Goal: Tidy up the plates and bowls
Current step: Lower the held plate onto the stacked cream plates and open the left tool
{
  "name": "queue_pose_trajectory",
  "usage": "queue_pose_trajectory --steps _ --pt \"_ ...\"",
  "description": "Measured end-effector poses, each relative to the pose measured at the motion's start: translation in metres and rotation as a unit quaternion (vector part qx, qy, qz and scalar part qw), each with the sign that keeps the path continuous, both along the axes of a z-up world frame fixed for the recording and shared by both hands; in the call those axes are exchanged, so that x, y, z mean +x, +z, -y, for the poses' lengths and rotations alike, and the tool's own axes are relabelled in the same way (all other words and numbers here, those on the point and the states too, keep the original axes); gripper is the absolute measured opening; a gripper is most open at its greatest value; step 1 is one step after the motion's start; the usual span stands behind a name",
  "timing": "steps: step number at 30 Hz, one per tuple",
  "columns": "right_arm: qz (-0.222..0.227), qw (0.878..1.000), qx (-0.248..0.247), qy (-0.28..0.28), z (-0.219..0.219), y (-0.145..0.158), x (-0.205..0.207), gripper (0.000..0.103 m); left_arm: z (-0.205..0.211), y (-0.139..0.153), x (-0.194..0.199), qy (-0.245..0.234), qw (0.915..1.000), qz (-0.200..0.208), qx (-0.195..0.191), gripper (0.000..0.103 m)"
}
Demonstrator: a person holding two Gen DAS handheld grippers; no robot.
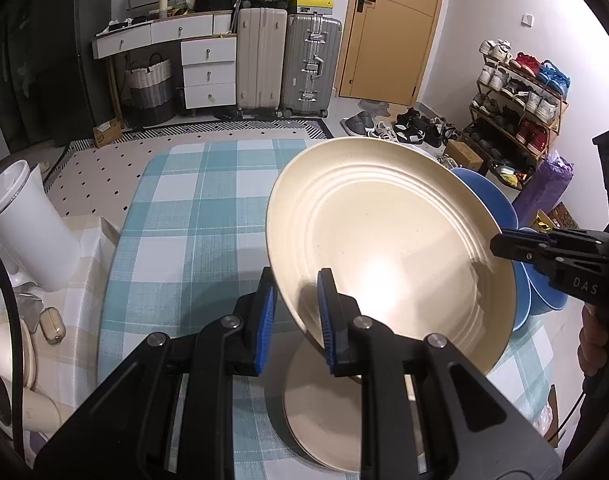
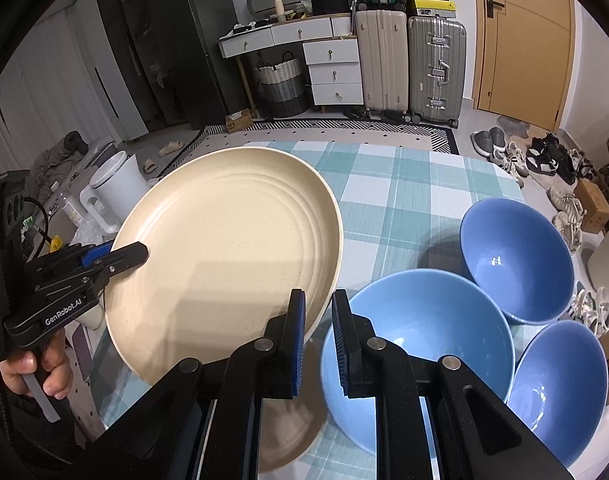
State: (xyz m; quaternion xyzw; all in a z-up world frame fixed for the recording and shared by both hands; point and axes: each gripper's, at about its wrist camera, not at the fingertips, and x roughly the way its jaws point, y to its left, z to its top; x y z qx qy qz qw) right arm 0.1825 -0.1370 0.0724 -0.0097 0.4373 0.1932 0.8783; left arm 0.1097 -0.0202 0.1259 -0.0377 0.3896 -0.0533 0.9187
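Observation:
A large cream plate (image 1: 384, 240) (image 2: 224, 248) hangs tilted above the table, held at two opposite rims. My left gripper (image 1: 298, 292) (image 2: 140, 252) is shut on its near-left rim. My right gripper (image 2: 318, 300) (image 1: 500, 246) is shut on the opposite rim. A second cream plate (image 1: 324, 408) (image 2: 280, 440) lies flat on the checked tablecloth (image 1: 192, 208) below the raised one. Three blue bowls stand on the right of the table: a far one (image 2: 516, 260), a middle one (image 2: 420, 344) and a near one (image 2: 560, 384). In the left wrist view the plate hides most of the bowls (image 1: 544, 292).
A white lidded bin (image 1: 28, 224) (image 2: 116, 188) stands off the table's left edge, with cups and clutter near it. Suitcases (image 1: 284, 60), a drawer unit (image 1: 208, 68), a shoe rack (image 1: 520, 100) and a door (image 1: 396, 28) lie beyond the table. A hand (image 2: 40, 376) grips the left gripper's handle.

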Motion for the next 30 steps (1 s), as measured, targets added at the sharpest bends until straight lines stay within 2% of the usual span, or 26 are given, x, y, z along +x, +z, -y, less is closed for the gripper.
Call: queue_pose_trajectory --steps 9,30 --pt "0.003 1.000 0.013 -0.003 -0.001 -0.003 -0.018 0.015 0.001 -0.002 -0.008 -0.004 0.9999 0.002 0.009 0.016" --pt "-0.001 1.000 0.014 -0.004 -0.005 -0.031 -0.044 0.015 -0.007 -0.039 -0.037 -0.007 0.9999 -0.012 0.007 0.017"
